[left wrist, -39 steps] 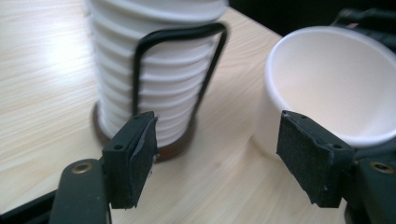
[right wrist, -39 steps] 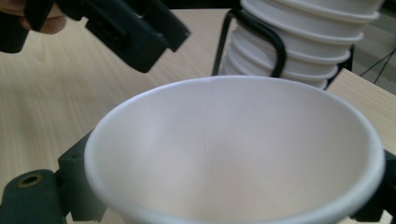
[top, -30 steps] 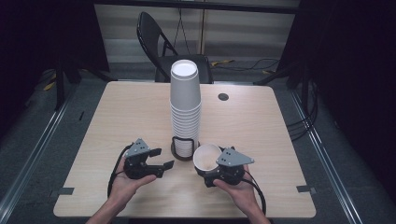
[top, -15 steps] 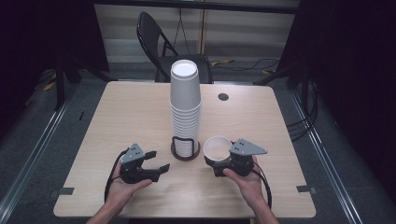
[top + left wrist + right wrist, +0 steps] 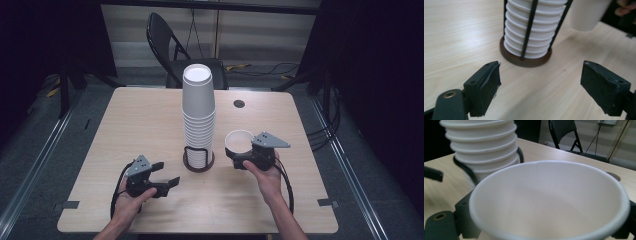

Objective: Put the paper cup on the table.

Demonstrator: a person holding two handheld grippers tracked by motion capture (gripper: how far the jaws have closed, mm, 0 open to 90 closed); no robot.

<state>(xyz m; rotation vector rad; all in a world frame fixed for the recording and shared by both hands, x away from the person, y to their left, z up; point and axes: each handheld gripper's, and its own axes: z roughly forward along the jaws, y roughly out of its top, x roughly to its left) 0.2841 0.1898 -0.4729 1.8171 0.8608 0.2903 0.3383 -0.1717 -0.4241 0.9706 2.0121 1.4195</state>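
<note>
Black left gripper (image 5: 167,183): it sits low near the front edge of the table, held in the person's left hand (image 5: 129,200). Its jaws are wide apart and hold nothing. In the left gripper view the two pads (image 5: 489,88) point at the foot of the cup stack.

Right gripper (image 5: 239,159): it is to the right of the stack, in the person's right hand (image 5: 267,177). Its jaws are closed around one white paper cup (image 5: 239,142). The cup stands upright with its mouth up, held off the table.

Cup up close: in the right gripper view the cup (image 5: 549,202) is wide open and has nothing in it. The jaws grip it on both sides.

Which way to go: I think the cup came off the stack and needs a spot on the table. The right gripper has it, so the right hand is the one to move. Bare wood lies just below the cup and to its right.

Stack of cups (image 5: 198,112): it is tall, and stands mouth down in the middle of the table, between the two grippers.

Holder (image 5: 198,159): a brown round base with black wire bars holds the bottom of the stack. The held cup is just beside it but not touching.

In the way: the stack is the close thing to bump. It looks easy to tip.

Table (image 5: 140,120): pale wood, bare on the left side.

Farther off: a small dark round hole (image 5: 239,103) is in the table top behind the cup.

Farthest: a black folding chair (image 5: 165,40) stands behind the table.
</note>
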